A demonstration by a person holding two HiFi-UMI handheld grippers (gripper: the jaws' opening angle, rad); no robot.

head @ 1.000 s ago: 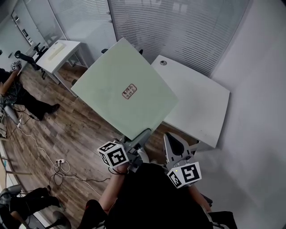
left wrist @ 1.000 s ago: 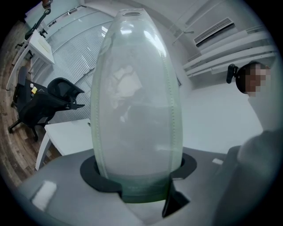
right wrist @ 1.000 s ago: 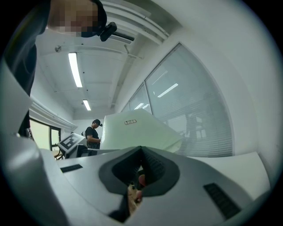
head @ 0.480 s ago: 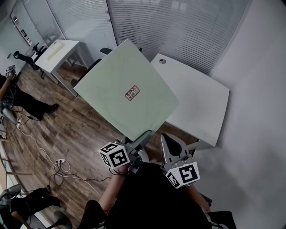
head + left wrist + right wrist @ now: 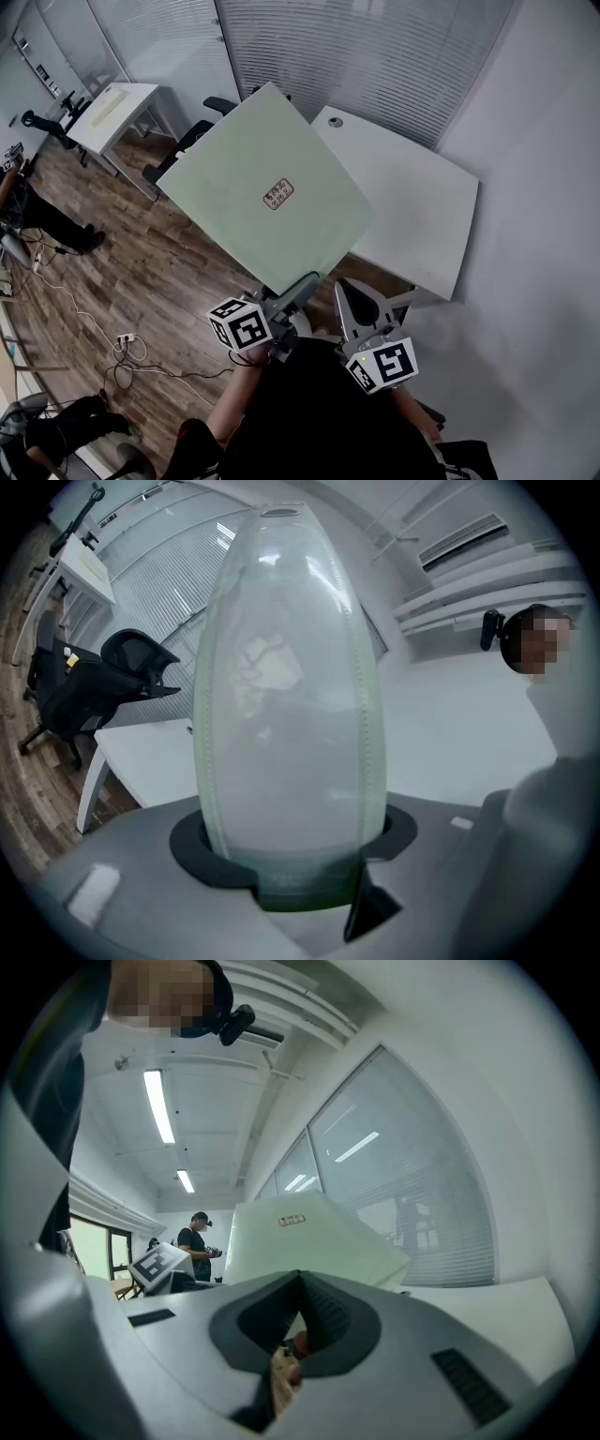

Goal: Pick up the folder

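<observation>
A large pale green folder (image 5: 267, 197) with a small label hangs in the air over the wooden floor and the table's near corner. My left gripper (image 5: 305, 284) is shut on its lower corner. In the left gripper view the folder (image 5: 286, 696) rises edge-on from between the jaws and fills the middle. My right gripper (image 5: 345, 286) hangs just right of the left one, apart from the folder, with nothing in it. In the right gripper view its jaws meet at the tips (image 5: 300, 1279), and the folder (image 5: 309, 1241) shows beyond them.
A white table (image 5: 412, 206) stands against the wall at the right, under the folder's far edge. A second white desk (image 5: 112, 108) and black office chairs (image 5: 187, 155) stand at the back left. A person (image 5: 37, 202) is at the left edge, and cables (image 5: 131, 352) lie on the floor.
The folder stays in my left gripper and both grippers have kept their places. Only the view has shifted a little.
</observation>
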